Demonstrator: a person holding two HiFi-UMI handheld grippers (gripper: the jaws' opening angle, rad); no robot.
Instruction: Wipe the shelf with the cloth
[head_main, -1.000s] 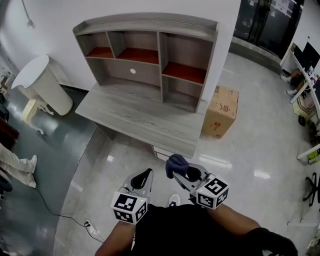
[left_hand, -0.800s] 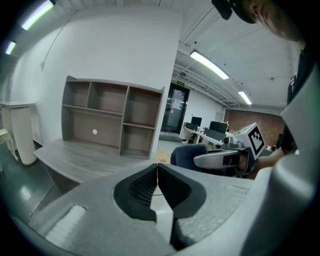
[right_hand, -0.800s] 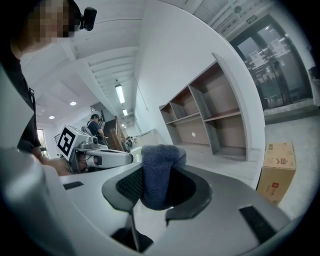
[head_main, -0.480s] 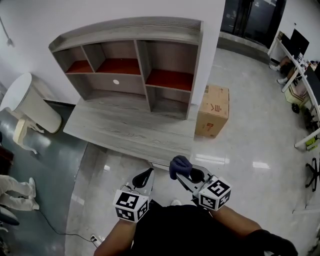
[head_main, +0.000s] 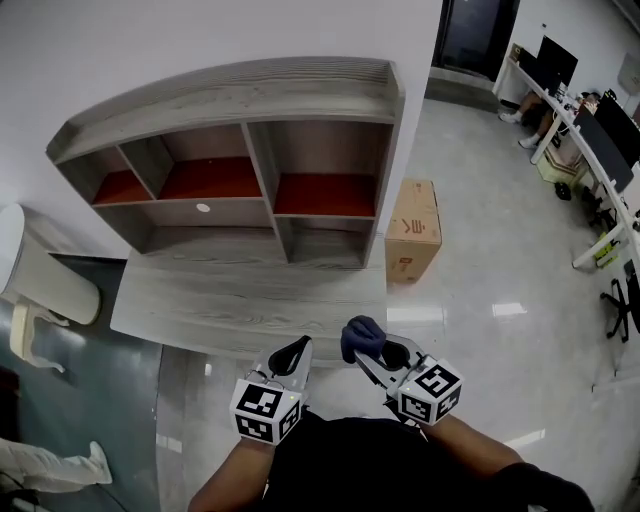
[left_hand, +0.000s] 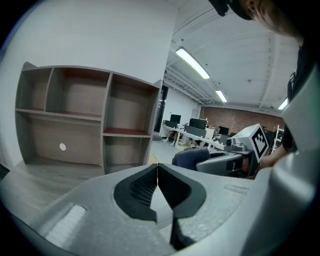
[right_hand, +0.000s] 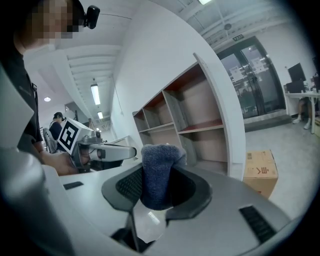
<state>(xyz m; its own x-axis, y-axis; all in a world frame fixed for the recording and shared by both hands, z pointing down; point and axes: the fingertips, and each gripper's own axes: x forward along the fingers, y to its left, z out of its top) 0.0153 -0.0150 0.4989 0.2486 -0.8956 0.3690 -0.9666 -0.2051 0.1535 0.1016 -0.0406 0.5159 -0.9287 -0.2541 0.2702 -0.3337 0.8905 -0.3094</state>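
Observation:
A grey wooden shelf unit (head_main: 240, 150) with several red-floored cubbies stands on a grey desk (head_main: 250, 300) against the white wall; it also shows in the left gripper view (left_hand: 85, 120) and the right gripper view (right_hand: 190, 125). My right gripper (head_main: 362, 345) is shut on a bunched dark blue cloth (head_main: 360, 333) (right_hand: 157, 172), held just off the desk's front edge. My left gripper (head_main: 291, 354) (left_hand: 157, 187) hangs beside it, its jaws closed together with nothing between them.
A cardboard box (head_main: 412, 230) sits on the glossy floor right of the shelf unit. A white bin (head_main: 40, 275) stands at the left. Office desks with monitors (head_main: 590, 110) line the far right.
The head view has moved closer to the desk and swung left: the shelf unit now sits larger and more centred. Both grippers keep their places and the cloth stays gripped.

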